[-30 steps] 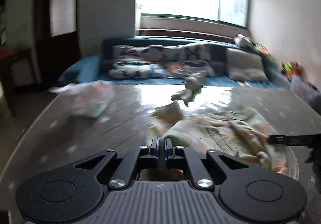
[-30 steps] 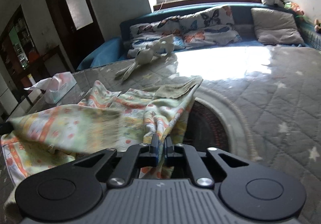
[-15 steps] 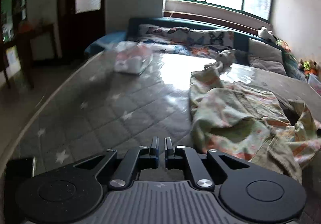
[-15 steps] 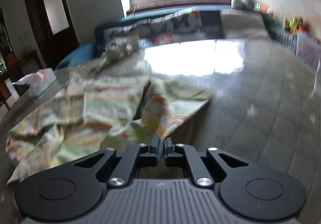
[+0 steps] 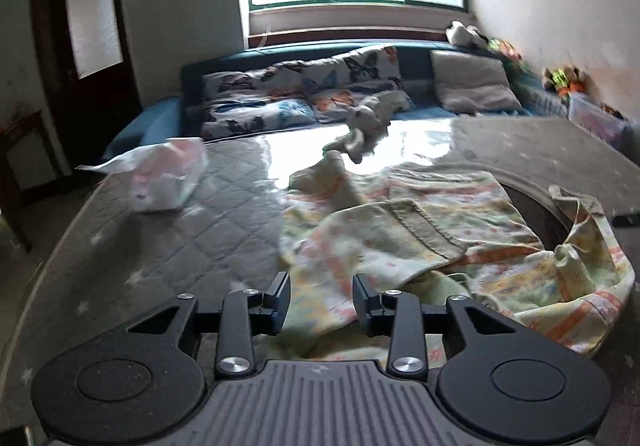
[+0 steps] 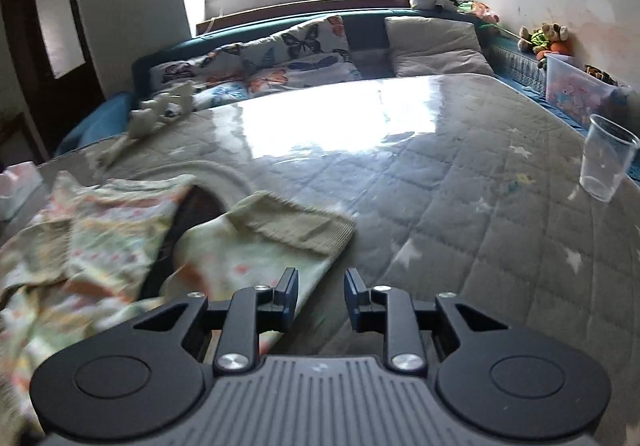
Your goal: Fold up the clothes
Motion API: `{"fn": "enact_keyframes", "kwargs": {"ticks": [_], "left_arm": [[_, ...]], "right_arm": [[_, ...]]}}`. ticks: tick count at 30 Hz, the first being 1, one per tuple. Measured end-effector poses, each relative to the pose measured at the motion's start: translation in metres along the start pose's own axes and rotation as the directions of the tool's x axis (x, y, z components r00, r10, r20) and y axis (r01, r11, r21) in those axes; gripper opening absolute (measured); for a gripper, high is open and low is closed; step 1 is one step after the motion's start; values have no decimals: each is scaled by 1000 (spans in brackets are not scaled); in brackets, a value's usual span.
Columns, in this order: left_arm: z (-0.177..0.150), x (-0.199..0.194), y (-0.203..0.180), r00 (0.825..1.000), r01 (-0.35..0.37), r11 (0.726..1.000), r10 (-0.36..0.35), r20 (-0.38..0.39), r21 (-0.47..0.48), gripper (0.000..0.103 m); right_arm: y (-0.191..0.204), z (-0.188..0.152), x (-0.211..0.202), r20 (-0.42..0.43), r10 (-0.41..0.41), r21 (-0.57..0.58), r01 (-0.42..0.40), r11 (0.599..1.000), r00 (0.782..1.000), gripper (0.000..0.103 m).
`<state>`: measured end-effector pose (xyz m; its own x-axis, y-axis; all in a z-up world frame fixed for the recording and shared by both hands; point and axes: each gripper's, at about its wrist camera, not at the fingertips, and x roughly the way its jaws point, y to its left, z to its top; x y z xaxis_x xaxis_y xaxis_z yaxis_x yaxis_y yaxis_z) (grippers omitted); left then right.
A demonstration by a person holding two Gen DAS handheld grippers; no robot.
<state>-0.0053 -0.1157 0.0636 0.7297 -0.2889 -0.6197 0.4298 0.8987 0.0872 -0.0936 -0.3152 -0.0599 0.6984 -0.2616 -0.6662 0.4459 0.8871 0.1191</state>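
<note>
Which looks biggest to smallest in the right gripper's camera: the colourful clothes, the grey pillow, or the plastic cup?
1. Colourful clothes, biggest, though closest to the camera.
2. Grey pillow, far back, so probably bigger than it looks.
3. Plastic cup, smallest.

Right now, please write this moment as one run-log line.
left tool: open | right tool: open | printed garment: unfolded, on quilted table cover

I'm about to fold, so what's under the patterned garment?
The garment lies on the grey quilted table cover, partly over a dark round opening. Anything beneath the cloth is hidden.
</note>
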Motion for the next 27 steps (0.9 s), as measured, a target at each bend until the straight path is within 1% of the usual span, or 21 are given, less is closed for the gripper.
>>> {"fn": "enact_keyframes", "kwargs": {"ticks": [3,6,8,9,11,13,16,19,21,23,24,25,27], "left_arm": [[8,16,-16,999,36,998,-34,-27,56,38],[14,32,-33,997,68,990,-62,-54,121,39],[17,43,-42,994,91,985,-81,-71,150,39],[18,48,-46,993,103,981,-91,-80,163,39],[20,57,-56,990,124,973,-108,-93,193,39],[22,66,-66,987,144,964,-123,-105,223,39],[23,79,-81,982,175,947,-147,-122,271,39],[20,88,-91,976,202,927,-166,-138,315,39],[18,93,-93,975,207,922,-168,-142,327,39],[15,98,-93,975,208,918,-169,-142,338,40],[14,98,-93,975,210,918,-171,-141,338,38],[15,99,-92,975,211,918,-173,-140,335,36],[14,100,-92,977,203,915,-166,-132,348,19]], "right_arm": [[-1,6,20,-6,-4,8,4,1000,1000,26],[1,7,29,12,-12,-7,12,1000,1000,26],[4,6,31,23,-17,-23,17,1000,1000,15],[5,6,31,29,-20,-30,21,999,999,12],[4,3,27,43,-38,-35,39,999,998,9],[-1,1,19,64,-78,-35,81,996,995,6],[-13,-5,6,85,-132,-23,134,991,988,6],[-26,-13,-4,78,-176,-2,176,984,981,6],[-34,-20,-8,69,-205,11,205,979,976,6],[-41,-26,-10,56,-213,28,212,977,975,6],[-43,-28,-11,53,-215,34,213,976,975,6],[-45,-30,-13,54,-213,38,211,977,976,8],[-46,-30,-16,56,-206,39,204,978,977,10]]}}
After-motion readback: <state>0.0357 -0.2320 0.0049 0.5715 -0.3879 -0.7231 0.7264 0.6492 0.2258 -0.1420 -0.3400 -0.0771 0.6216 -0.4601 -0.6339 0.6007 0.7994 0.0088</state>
